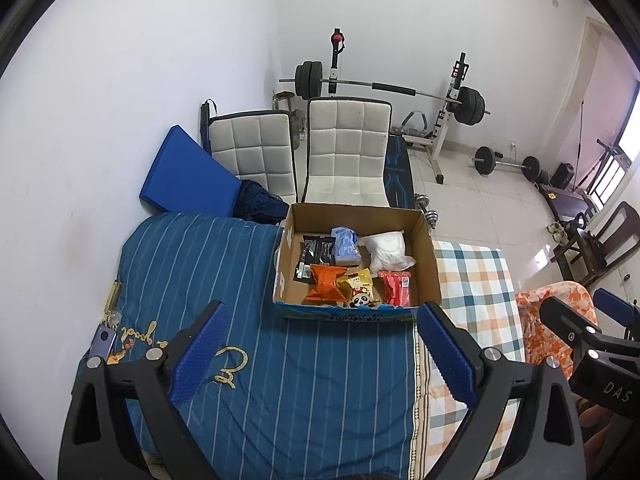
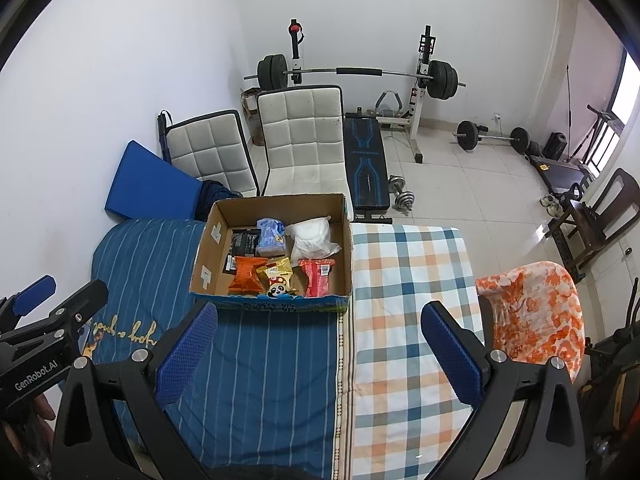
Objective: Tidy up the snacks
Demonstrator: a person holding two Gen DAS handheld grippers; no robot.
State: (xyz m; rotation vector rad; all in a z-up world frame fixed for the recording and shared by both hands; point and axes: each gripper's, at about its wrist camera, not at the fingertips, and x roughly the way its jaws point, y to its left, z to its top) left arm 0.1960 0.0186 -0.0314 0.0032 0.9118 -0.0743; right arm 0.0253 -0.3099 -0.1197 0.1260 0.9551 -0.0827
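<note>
An open cardboard box [image 1: 426, 240] [image 2: 208, 248] sits on the bed and holds several snack packs: an orange bag [image 1: 326, 282] [image 2: 246, 274], a gold panda pack [image 1: 360, 288] [image 2: 278, 278], a red pack [image 1: 396, 286] [image 2: 316, 276], a black pack [image 1: 314, 254], a pale blue pack [image 1: 346, 246] and a white bag [image 1: 386, 250] [image 2: 312, 238]. My left gripper [image 1: 322, 316] hovers open just short of the box, nothing between its fingers. My right gripper [image 2: 320, 318] is open too, empty, near the box's front right corner. Each gripper shows at the other view's edge.
The bed has a blue striped cover [image 1: 240, 280] on the left and a plaid sheet [image 2: 400, 280] on the right. An orange patterned chair [image 2: 532, 312] stands at the right. Two white chairs [image 1: 348, 152], a blue mat [image 1: 184, 172] and a barbell rack [image 1: 400, 92] lie beyond.
</note>
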